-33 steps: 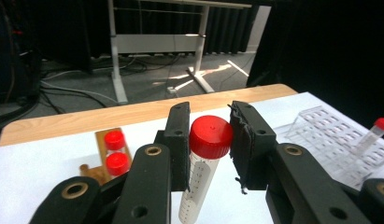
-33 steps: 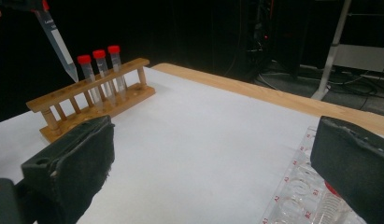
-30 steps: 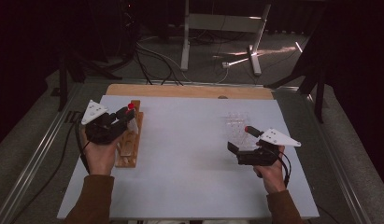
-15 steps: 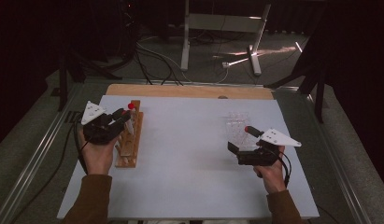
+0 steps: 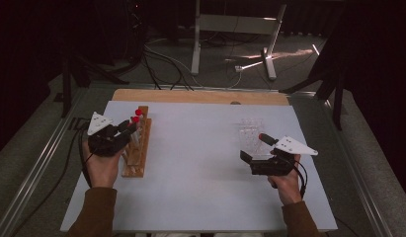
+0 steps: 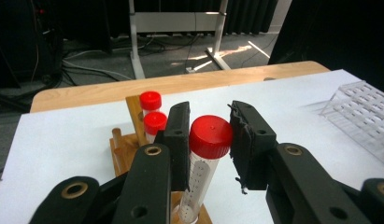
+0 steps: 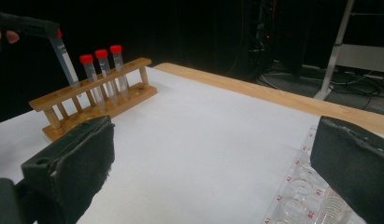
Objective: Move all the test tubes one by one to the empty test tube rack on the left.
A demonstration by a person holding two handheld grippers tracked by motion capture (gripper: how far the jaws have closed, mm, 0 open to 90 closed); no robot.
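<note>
White table (image 5: pixel 200 197), wooden rack (image 5: pixel 136 153) beside tube (image 6: pixel 203 158)

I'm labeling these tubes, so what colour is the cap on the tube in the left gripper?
Red. The cap shows best in the left gripper view.

High view looks down; both gripper views, close and low, share the wooden rack (image 5: pixel 137 143).

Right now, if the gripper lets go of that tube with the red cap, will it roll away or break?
Probably it would roll: the tube is round and smooth. It looks like clear, empty plastic, so likely light and not very breakable. The left gripper pinches it just under the cap, above the wooden rack, so it might tip sideways.
</note>
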